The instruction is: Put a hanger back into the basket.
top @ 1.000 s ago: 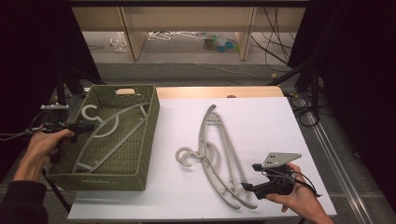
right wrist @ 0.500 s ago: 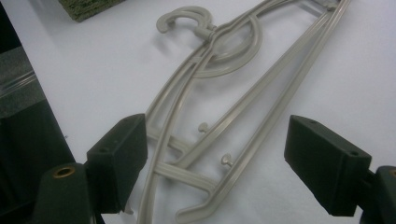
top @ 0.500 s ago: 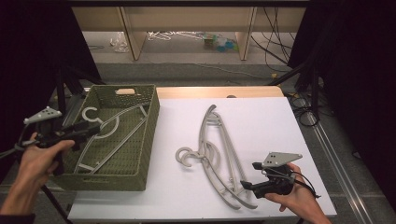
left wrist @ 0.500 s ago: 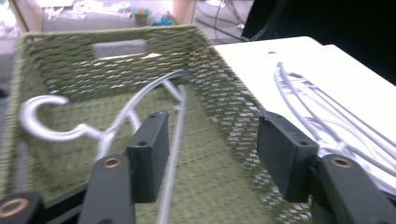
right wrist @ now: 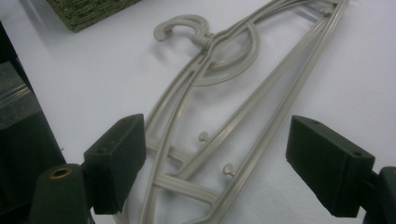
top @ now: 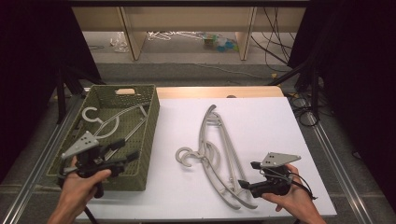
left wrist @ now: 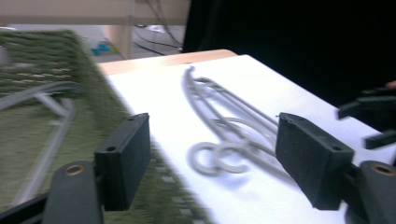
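Observation:
Two grey plastic hangers [top: 215,149] lie stacked on the white table top [top: 261,121], hooks pointing left. A third grey hanger [top: 109,123] lies inside the green basket [top: 154,121] at the table's left. My left gripper [top: 128,149] hovers open over the basket's near right part, with nothing between its jaws. In the left gripper view the basket wall [left wrist: 93,102] and the stacked hangers [left wrist: 224,126] lie ahead. My right gripper [top: 247,174] is open at the hangers' near end. The right gripper view has the hangers [right wrist: 233,70] lying between and beyond its wide-apart jaws.
A wooden strip [top: 219,91] borders the table's far edge. Behind it the floor holds shelf legs, loose cables [top: 280,32] and clutter. Black stands [top: 313,79] rise at the right, and metal rails [top: 327,144] run along both table sides.
My left hand has swung in from outside the basket's left side, toward me and to the right, and now sits over the basket's near right part. The right gripper has not moved.

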### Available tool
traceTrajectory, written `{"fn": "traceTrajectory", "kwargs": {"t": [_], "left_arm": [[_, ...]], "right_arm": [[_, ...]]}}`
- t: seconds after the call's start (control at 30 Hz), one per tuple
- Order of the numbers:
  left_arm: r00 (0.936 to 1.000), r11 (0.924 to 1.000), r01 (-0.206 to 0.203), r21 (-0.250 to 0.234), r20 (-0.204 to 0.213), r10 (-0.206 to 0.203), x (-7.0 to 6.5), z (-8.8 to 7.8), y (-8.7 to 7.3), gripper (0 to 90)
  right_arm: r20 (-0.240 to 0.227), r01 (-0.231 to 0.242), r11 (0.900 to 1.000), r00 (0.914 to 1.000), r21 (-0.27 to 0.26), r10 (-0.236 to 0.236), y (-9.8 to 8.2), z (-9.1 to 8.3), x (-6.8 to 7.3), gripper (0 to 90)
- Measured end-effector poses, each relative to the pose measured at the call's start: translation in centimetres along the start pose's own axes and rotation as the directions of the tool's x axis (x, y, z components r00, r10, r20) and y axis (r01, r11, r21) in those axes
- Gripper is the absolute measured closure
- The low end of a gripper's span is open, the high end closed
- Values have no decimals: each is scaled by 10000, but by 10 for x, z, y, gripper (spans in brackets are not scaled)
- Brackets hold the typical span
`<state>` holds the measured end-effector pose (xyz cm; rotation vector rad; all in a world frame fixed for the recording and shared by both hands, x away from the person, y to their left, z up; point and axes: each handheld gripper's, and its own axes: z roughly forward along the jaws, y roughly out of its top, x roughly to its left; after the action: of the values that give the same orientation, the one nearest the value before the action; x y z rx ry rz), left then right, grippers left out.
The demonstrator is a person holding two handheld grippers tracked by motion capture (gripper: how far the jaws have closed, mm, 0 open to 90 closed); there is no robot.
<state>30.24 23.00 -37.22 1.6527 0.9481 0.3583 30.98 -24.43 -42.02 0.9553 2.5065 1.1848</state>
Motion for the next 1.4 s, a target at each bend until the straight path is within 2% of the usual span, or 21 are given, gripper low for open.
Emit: {"fn": "traceTrajectory", "kwargs": {"t": [0.07, 0.1, 0.17, 0.23, 0.27, 0.33, 0.4, 0.53, 0.6, 0.7, 0.73, 0.8, 0.9, 0.97, 1.0, 1.07, 1.23, 1.27, 1.3, 1.33, 1.4], "left_arm": [[9997, 9998, -60, 192, 243, 56, -12, 7, -6, 216], [9997, 9992, -201, 346, 169, 195, -19, 11, -10, 176], [9964, 9952, -810, 548, 306, 794, -30, 15, -15, 172], [9940, 9928, -945, 732, 626, 900, -42, 21, -24, 170], [9917, 9911, -1084, 778, 783, 1024, -47, 23, -27, 170], [9863, 9858, -1487, 778, 830, 1423, -53, 26, -33, 169], [9818, 9831, -1662, 763, 1062, 1577, -55, 30, -37, 167], [9859, 9886, -1408, 540, 992, 1350, -54, 31, -45, 167], [9906, 9941, -1019, 369, 952, 980, -52, 28, -48, 167], [9880, 9925, -1196, 234, 1011, 1167, -48, 25, -51, 167], [9915, 9960, -857, 242, 1001, 829, -48, 24, -54, 165], [9926, 9973, -684, 263, 1020, 654, -48, 23, -56, 163], [9911, 9956, -882, 327, 1032, 845, -45, 23, -60, 163], [9919, 9961, -785, 396, 1027, 741, -44, 24, -62, 163], [9895, 9946, -959, 392, 1122, 910, -42, 25, -63, 163], [9909, 9957, -825, 431, 1104, 773, -42, 25, -65, 163], [9918, 9959, -791, 428, 1039, 743, -43, 26, -66, 163], [9888, 9947, -961, 378, 1187, 910, -41, 27, -67, 163], [9926, 9964, -711, 457, 1018, 662, -43, 27, -67, 163], [9929, 9964, -708, 471, 992, 659, -43, 27, -68, 163], [9890, 9940, -1019, 388, 1112, 970, -42, 27, -68, 163]], "right_arm": [[14, -6, 10000, 10000, -63, 6, 0, 0, 0, 206], [-5, -2, 10000, 10000, -87, 2, 0, 0, 0, 206], [-47, 69, 9999, 10000, -106, -70, -1, 1, 0, 206], [-96, 40, 9998, 9999, -175, -41, -2, 3, 0, 207], [-155, -21, 9999, 9999, -136, 19, -2, 4, 0, 207], [-99, 3, 9999, 10000, -165, -5, -3, 6, 0, 206], [-185, -55, 9999, 9998, -94, 53, -4, 8, 0, 206], [-210, -112, 9998, 9997, -184, 108, -4, 9, 1, 207], [-233, 9, 9997, 9997, -234, -15, -4, 10, 1, 206], [-268, -49, 9997, 9996, -252, 42, -4, 10, 3, 206], [-297, -11, 9996, 9996, -266, 3, -4, 10, 3, 206], [-268, 25, 9997, 9996, -253, -32, -4, 11, 3, 206], [-253, -48, 9997, 9997, -231, 42, -4, 10, 4, 205], [-275, 43, 9997, 9996, -232, -49, -3, 11, 5, 205], [-244, 73, 9996, 9997, -261, -80, -3, 12, 5, 205], [-263, 26, 9997, 9996, -259, -33, -2, 13, 6, 205], [-311, 205, 9996, 9993, -207, -211, 0, 17, 9, 205], [-388, 284, 9995, 9988, -166, -290, 2, 18, 10, 206], [-364, 312, 9994, 9988, -171, -318, 2, 20, 11, 207], [-396, 361, 9993, 9985, -114, -365, 4, 22, 13, 207], [-435, 495, 9988, 9978, 4, -495, 7, 28, 16, 209]]}}
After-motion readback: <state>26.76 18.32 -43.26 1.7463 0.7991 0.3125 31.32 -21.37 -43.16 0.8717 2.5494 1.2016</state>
